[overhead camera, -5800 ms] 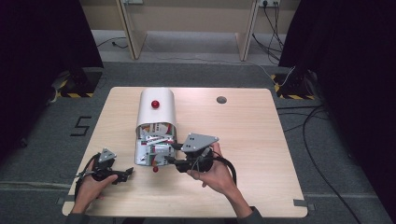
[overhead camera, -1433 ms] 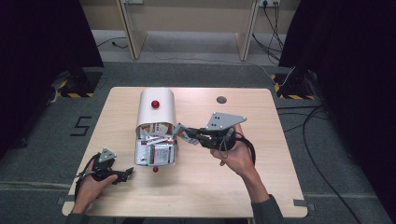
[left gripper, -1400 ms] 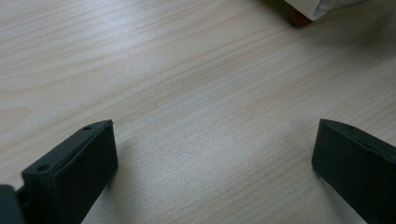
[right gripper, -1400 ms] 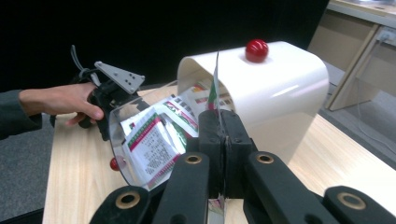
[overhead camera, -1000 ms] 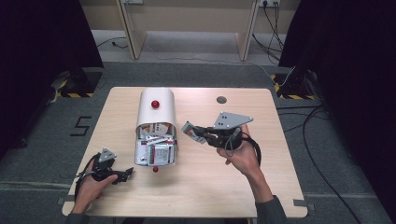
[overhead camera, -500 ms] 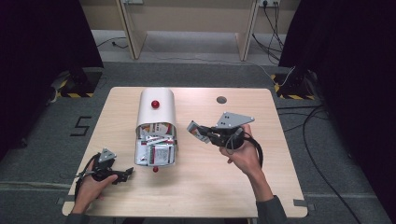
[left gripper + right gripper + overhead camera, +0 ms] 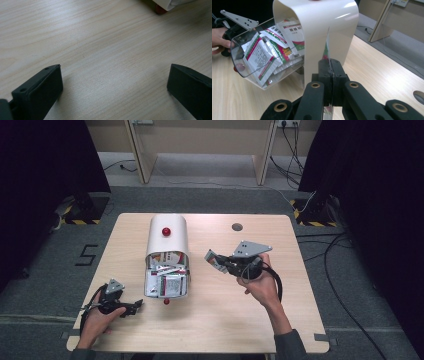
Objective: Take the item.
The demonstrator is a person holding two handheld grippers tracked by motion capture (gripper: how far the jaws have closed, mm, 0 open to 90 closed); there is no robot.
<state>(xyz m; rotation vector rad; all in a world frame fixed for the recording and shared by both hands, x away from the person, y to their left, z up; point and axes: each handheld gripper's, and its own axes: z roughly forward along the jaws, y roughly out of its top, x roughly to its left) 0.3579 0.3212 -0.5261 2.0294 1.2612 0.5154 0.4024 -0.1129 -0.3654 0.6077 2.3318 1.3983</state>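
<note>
Right gripper [image 7: 329, 75] clamps one sachet [image 7: 327, 47] beside the sachet-filled dispenser [image 7: 322, 27].

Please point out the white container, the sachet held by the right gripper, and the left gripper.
White container [image 7: 167, 240], high view, on its curved top.
Sachet [image 7: 328, 43], right gripper view, on its thin upright edge.
Left gripper [image 7: 113, 82], left gripper view, midway between its open fingers.

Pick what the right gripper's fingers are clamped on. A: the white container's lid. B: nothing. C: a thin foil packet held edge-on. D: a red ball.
C: the right gripper has its fingers pressed together on a packet seen edge-on.
</note>
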